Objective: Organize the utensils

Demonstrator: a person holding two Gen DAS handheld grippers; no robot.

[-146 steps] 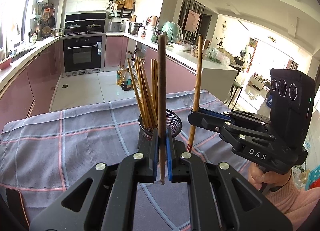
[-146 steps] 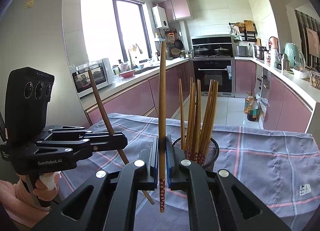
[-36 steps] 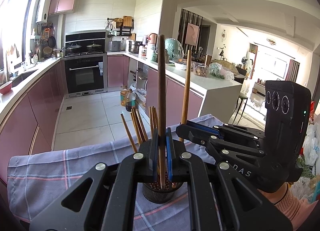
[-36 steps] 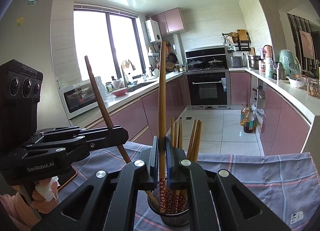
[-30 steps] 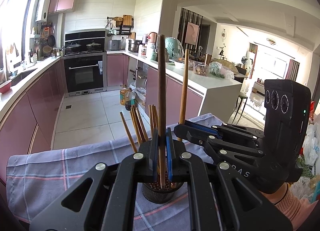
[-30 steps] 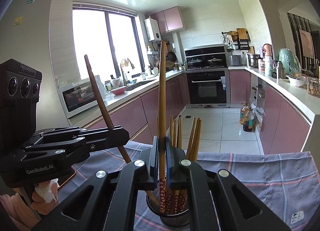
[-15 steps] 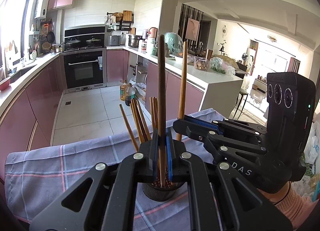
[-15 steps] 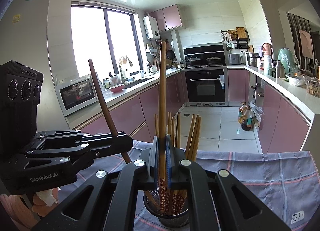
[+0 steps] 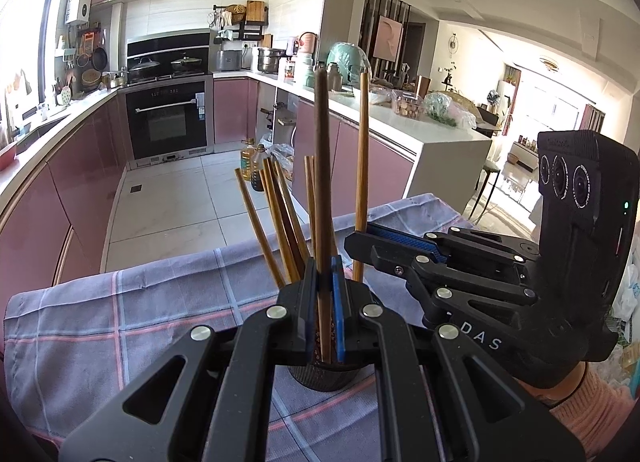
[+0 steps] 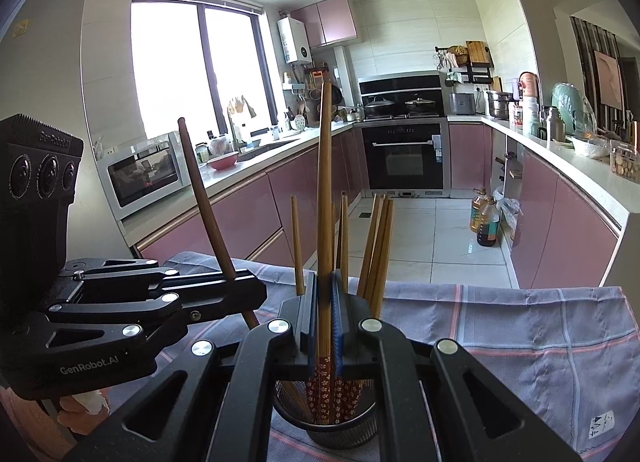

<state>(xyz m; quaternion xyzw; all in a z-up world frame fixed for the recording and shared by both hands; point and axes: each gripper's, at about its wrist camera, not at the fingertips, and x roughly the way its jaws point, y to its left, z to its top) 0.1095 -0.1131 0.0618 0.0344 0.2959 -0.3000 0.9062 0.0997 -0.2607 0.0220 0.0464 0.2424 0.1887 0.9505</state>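
While both chopsticks hang over the mesh holder (image 10: 324, 418), drop-in step is underway.
Left wrist: left tongs (image 9: 325, 302) clamped on dark chopstick (image 9: 321, 166), pitched down, tip inside holder. Right wrist: right tongs (image 10: 324, 322) clamped on light chopstick (image 10: 325, 198), patterned end among the others. Next, judged: lower, release.

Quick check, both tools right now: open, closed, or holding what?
Left tool: closed on a dark chopstick, its tip in the mesh cup.
Right tool: closed on a light chopstick, its tip in the cup.
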